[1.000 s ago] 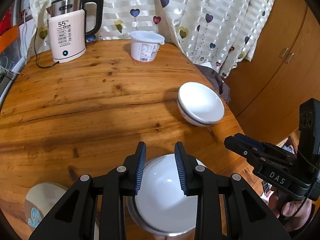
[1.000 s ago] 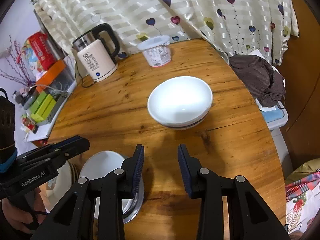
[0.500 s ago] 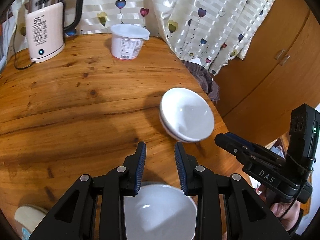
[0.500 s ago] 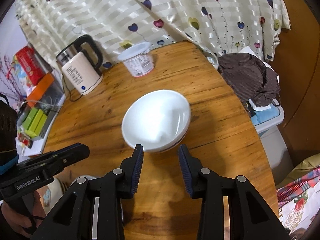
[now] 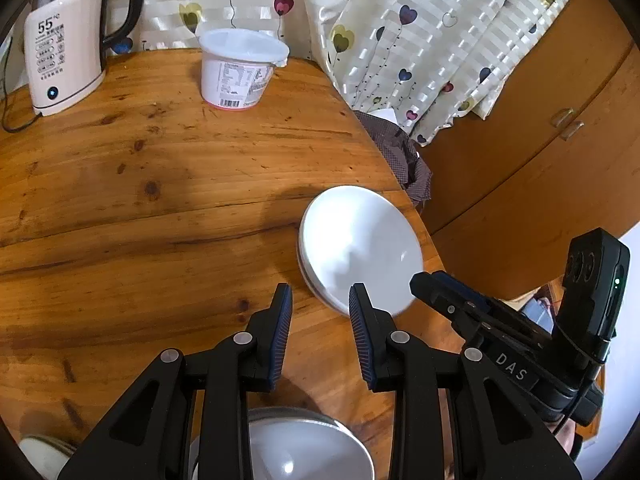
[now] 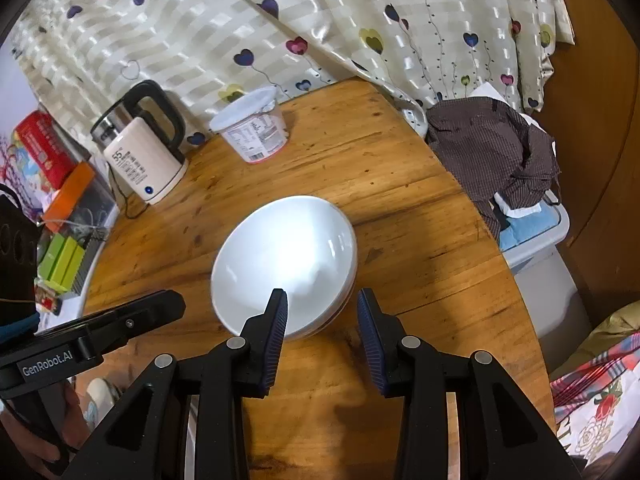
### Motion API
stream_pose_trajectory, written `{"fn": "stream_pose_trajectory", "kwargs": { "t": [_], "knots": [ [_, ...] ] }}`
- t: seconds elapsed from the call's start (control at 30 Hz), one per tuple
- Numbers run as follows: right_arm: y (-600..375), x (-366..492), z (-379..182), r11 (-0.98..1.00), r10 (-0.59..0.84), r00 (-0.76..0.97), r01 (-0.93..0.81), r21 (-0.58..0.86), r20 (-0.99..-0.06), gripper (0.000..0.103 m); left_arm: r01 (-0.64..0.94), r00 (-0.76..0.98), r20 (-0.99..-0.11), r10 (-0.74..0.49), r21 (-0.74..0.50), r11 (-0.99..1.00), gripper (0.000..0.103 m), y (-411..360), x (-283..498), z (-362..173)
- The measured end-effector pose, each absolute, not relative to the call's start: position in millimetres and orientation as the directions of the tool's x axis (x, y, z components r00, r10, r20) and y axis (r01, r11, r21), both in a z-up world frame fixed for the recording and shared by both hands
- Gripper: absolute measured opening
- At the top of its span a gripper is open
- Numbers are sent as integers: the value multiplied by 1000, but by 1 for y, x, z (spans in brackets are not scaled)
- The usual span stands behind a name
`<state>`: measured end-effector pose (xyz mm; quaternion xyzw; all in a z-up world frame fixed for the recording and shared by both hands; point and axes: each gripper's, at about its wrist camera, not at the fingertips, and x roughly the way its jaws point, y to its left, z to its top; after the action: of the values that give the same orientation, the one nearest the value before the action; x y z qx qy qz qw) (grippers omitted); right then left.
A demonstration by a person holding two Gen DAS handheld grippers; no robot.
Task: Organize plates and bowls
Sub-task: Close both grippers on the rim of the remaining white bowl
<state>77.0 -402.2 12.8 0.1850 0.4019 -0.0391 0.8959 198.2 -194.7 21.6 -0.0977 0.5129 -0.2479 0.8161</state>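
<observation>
A white bowl with a dark band under its rim stands near the right edge of the round wooden table. My left gripper hovers open just short of its near-left rim, nothing between the fingers. My right gripper is open at the bowl's near rim, which shows in the gap between the fingers without the pads touching it. A second white bowl in a metal one sits under the left gripper at the front edge. A patterned plate peeks in at the bottom left.
At the back stand an electric kettle and a white lidded tub, with a heart-print curtain behind. A brown cloth lies on a bin past the table's right edge. A wooden cabinet is on the right.
Both grippers have moved forward and a little down toward the white bowl, which now looms larger. The front bowl has slid to the bottom of the left wrist view. The jaws kept their width.
</observation>
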Motion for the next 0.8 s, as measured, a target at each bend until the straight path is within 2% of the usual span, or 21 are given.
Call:
{"fn": "stream_pose_trajectory", "kwargs": {
  "t": [0.17,0.53,0.8],
  "knots": [
    [-407,84,8,924,84,669,225,309,-739,34,286,332,-792,-513,-433,855,31,-199,210,13],
    [-413,92,-3,919,108,652,223,326,-751,22,283,303,-789,-535,-462,841,31,-210,222,-1],
    [-411,94,-2,924,102,654,217,315,-750,21,295,312,-788,-531,-450,843,31,-213,222,-2]
  ]
}}
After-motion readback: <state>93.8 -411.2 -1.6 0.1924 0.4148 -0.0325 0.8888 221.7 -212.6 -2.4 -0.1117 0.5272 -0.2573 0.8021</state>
